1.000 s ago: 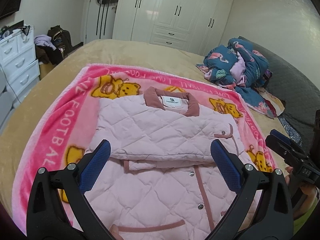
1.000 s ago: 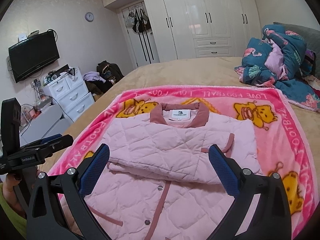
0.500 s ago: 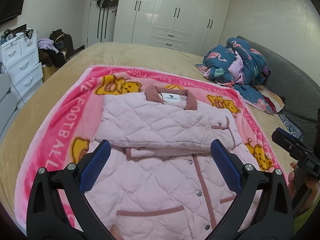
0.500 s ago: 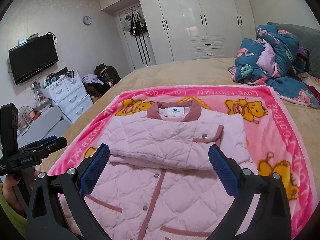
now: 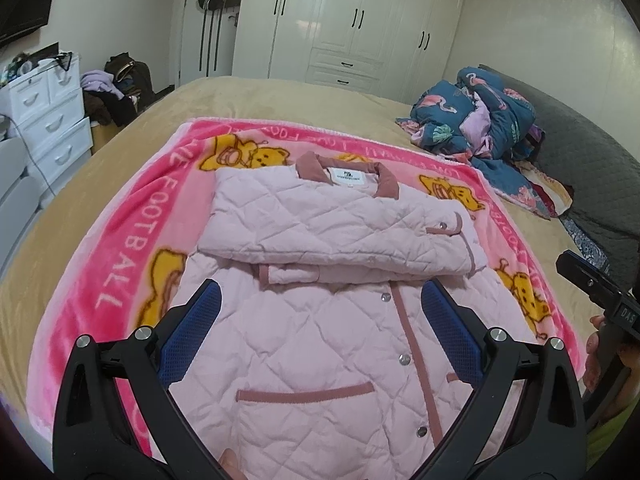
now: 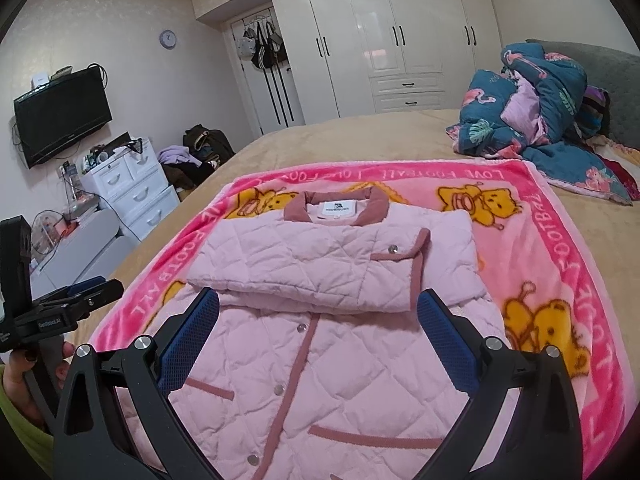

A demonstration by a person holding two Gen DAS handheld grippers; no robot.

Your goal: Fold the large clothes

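A pale pink quilted jacket (image 5: 312,340) (image 6: 320,360) with dusty-rose trim lies face up on a pink cartoon blanket (image 5: 120,264) (image 6: 560,280). Both sleeves are folded across the chest in a band (image 5: 332,236) (image 6: 312,272) below the collar (image 5: 348,174). My left gripper (image 5: 316,320) hovers open above the jacket's lower front, holding nothing. My right gripper (image 6: 318,324) is open too, over the same part. Each gripper shows at the edge of the other's view, the right (image 5: 592,284) and the left (image 6: 68,304), held by a hand.
The blanket rests on a tan bed (image 5: 280,96). A heap of blue flamingo bedding (image 5: 480,120) (image 6: 540,112) lies at the right by a grey headboard (image 5: 592,168). White drawers (image 5: 48,120) and piled clothes stand left of the bed; white wardrobes (image 6: 400,40) line the far wall.
Both grippers have pulled back toward the jacket's hem and risen, so more of the lower front, snaps and pockets shows. The jacket itself has not moved.
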